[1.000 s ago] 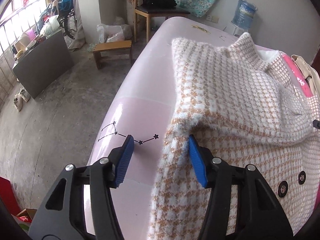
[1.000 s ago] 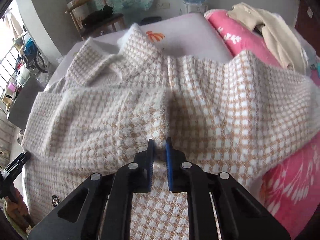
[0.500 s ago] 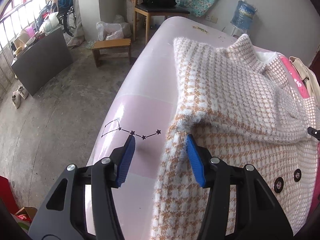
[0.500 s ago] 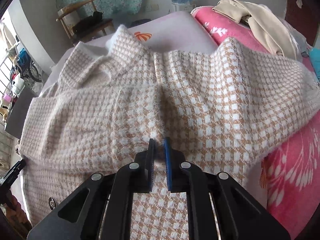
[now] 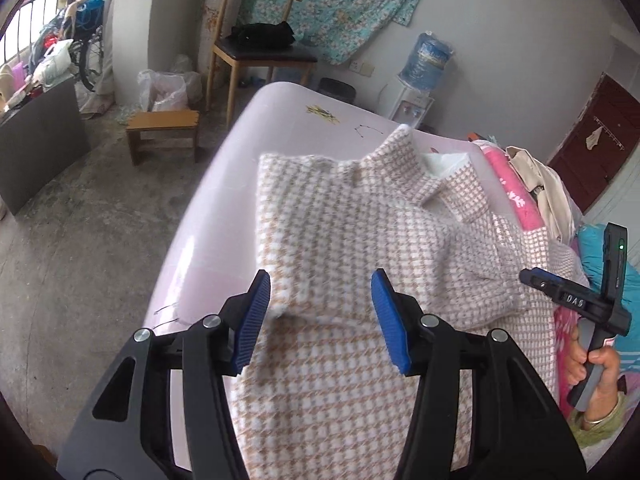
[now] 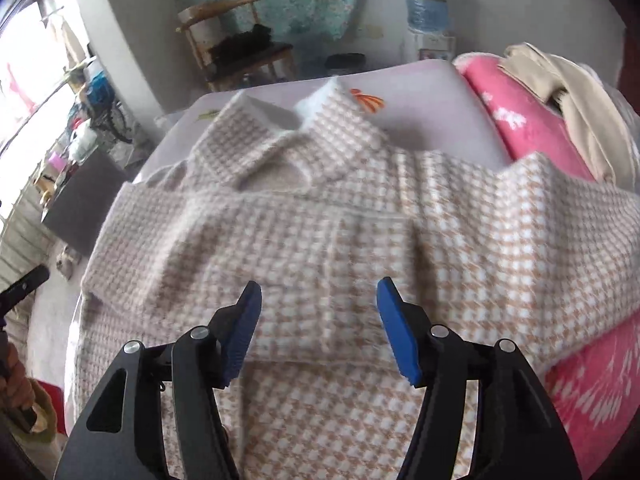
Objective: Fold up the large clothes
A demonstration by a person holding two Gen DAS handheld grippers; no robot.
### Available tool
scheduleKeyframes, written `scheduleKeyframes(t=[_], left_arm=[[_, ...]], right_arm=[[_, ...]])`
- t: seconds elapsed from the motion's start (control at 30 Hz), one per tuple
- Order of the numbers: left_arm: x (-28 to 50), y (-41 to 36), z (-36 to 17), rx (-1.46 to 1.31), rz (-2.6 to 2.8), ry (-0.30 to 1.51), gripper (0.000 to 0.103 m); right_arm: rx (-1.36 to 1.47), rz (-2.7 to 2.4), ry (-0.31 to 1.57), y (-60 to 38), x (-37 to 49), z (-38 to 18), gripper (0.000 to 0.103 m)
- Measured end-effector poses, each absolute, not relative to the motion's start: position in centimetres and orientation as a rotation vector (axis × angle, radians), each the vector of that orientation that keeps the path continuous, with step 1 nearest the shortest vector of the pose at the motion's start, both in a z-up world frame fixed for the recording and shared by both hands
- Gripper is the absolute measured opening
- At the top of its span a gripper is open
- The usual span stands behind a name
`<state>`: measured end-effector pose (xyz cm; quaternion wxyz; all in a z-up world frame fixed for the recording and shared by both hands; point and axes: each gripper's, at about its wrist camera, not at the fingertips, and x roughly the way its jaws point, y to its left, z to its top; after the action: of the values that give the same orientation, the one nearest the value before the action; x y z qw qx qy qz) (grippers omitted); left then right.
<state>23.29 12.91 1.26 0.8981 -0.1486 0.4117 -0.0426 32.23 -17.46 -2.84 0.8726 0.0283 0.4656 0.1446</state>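
A fuzzy tan-and-white houndstooth coat [image 5: 352,248] lies spread over the pale pink bed [image 5: 224,184], its collar [image 6: 280,140] towards the far end and both sleeves folded in across the body, so the garment forms a tidy block. The left gripper [image 5: 320,316] hangs just above the near edge of the folded left sleeve [image 5: 320,240], its blue pads [image 5: 256,312] spread wide apart with nothing between them. The right gripper [image 6: 318,322] hovers over the middle of the coat with its fingers equally wide and empty; in the left wrist view it shows at the far right, held in the person's right hand [image 5: 596,368]. The coat's right side drapes onto a pink flowered blanket [image 6: 520,120], where a beige garment [image 6: 568,92] lies heaped. Beyond the bed stand a wooden chair [image 5: 256,44], a low stool [image 5: 164,128] and a water dispenser [image 5: 424,68].
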Motion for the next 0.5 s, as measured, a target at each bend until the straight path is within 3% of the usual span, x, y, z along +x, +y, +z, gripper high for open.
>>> scheduleKeyframes(t=[0.2,0.23,0.4,0.5], left_arm=[[30.5,11.9,-4.9,-0.232,0.019,1.002,0.049],[30.6,12.3,-5.2,-0.234,0.028,0.993,0.043],[30.6,13.4,-3.7,-0.22,0.016,0.987,0.042],[31.9,13.0,-2.2,-0.212,-0.011,0.945,0.042]], right_arm=[[-0.046,0.233,1.05,-16.3,34.5,-7.2,0.059],[-0.027,0.248,1.051,-17.1,34.3,-7.1,0.059],[-0.028,0.166,1.112,-19.2,34.2,-6.1,0.059],[-0.031,0.25,1.032,-16.6,34.9,-3.8,0.059]])
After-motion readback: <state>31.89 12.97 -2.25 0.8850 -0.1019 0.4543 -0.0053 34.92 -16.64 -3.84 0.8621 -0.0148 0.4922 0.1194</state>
